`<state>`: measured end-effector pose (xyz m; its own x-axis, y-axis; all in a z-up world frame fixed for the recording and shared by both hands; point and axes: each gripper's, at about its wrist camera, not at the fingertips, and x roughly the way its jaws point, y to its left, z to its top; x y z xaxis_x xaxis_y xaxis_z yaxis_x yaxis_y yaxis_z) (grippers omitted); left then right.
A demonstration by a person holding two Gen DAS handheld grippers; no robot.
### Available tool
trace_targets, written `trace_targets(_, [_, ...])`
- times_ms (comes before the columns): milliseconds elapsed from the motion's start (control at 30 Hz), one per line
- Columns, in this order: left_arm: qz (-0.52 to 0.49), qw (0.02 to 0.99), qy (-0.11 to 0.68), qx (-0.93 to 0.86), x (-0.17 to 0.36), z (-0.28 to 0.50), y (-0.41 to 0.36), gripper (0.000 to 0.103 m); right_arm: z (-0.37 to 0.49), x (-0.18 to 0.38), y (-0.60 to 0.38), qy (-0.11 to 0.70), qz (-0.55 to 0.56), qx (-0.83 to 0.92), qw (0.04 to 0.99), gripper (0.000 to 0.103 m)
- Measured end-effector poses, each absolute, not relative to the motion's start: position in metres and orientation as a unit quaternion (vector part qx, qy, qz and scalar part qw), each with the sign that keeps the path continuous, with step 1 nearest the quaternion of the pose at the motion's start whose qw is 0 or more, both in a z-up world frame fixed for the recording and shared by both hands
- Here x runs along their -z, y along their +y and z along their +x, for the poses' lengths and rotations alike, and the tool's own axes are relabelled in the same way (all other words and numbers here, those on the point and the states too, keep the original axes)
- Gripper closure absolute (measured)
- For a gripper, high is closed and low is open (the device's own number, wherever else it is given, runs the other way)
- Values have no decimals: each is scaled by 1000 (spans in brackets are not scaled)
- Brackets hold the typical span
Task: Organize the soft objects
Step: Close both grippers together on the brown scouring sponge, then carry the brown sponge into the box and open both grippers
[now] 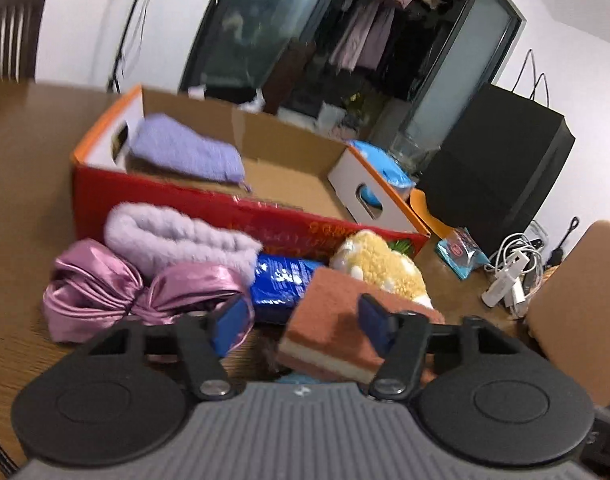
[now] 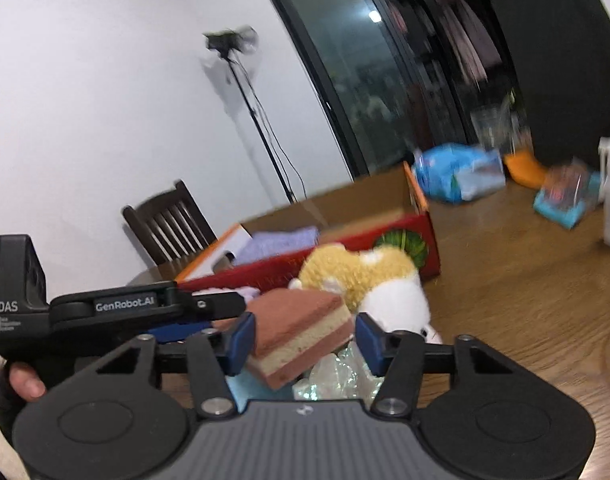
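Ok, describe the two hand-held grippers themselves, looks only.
Both alike: the left hand-held gripper and the right hand-held gripper have black linkage arms, blue finger pads, round black discs and a ribbed grey body. The right view shows the left's side, lettered GenRobot.AI and DAS.

I am looking along my right gripper (image 2: 304, 338); a brown layered sponge (image 2: 301, 330) is sitting between its blue fingers (image 2: 241, 340), touching the left one. Behind it a yellow-and-white plush toy (image 2: 369, 276) is leaning against the red cardboard box (image 2: 409, 240). My left gripper (image 2: 105, 312) is reaching in from the left.
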<state>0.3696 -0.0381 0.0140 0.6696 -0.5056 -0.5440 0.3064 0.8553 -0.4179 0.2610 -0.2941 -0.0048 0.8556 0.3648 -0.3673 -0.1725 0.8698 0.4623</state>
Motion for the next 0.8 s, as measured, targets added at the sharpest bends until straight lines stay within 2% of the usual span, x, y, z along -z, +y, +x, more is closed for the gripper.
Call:
trace_targets(33, [-156,897,340,236,-12,371,-37,67,265,9,-295,233,228,-147,934,60])
trace_targets(233, [-169,899,317,252,-31,345,-32,67,260,3,-292,212,225,-160,937,64])
trace_targets(433, [-177,905,286,259,-54,259,-19,68,209,-28,-293,182,175,-208,945,64])
trace_targets(600, [-172,899,312,255,-37,179,-9,67,149,-23,-283,195,142,-243,940,64])
trace_targets(800, [-176,889,339,251,-13,128,3,66,105,-3,-267,227,132,-240,935,64])
